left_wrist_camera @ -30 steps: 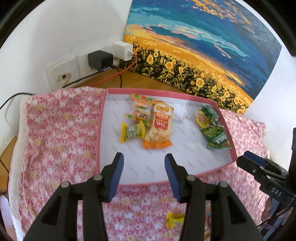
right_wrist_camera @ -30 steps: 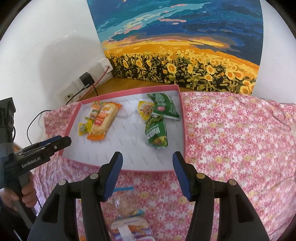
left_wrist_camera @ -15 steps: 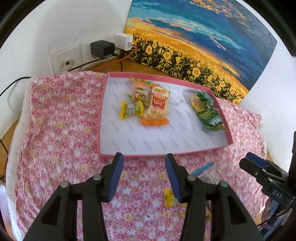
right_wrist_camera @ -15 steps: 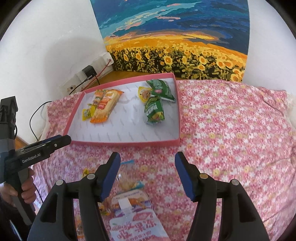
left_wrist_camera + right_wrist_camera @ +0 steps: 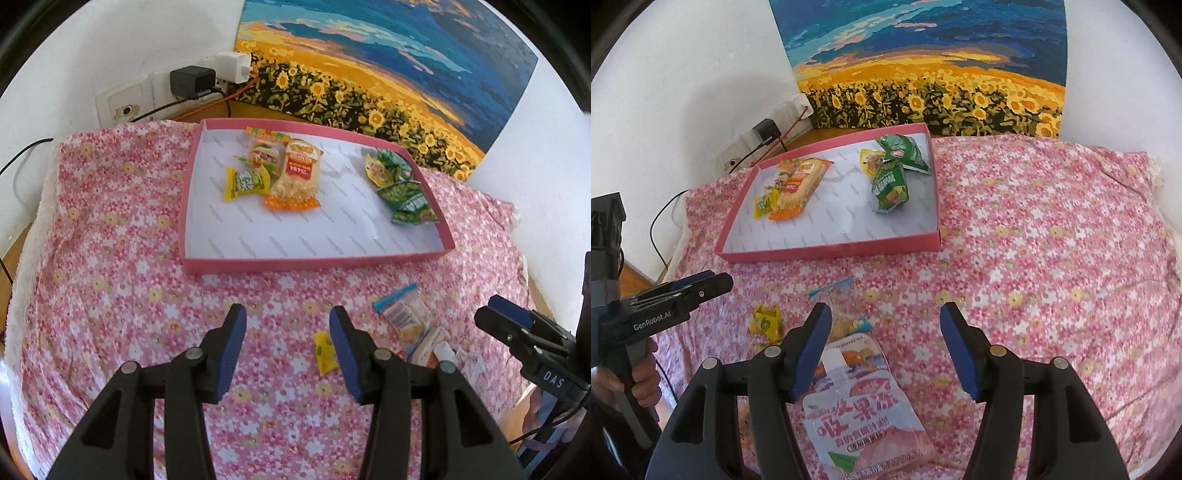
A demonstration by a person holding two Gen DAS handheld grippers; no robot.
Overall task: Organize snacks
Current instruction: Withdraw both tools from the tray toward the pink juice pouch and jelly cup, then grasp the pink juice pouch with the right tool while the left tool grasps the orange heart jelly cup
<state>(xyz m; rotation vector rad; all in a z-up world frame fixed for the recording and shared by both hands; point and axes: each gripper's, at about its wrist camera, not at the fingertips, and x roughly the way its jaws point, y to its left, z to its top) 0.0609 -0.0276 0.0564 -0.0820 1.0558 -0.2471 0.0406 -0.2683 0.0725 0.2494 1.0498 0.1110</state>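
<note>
The right gripper [image 5: 884,350] hangs with jaws apart and empty above a pink jelly pouch [image 5: 864,417] on the floral cloth [image 5: 1034,258]. The left gripper [image 5: 284,349], jaws also apart and empty, hangs just beside a small yellow packet [image 5: 325,352]. A clear blue-topped bag [image 5: 404,314] lies nearby. Farther off, the pink tray [image 5: 314,263] holds an orange packet [image 5: 295,175] and green packets [image 5: 406,199].

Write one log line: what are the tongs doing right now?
left tongs: open, empty | right tongs: open, empty | jelly pouch: on cloth, outside tray
</note>
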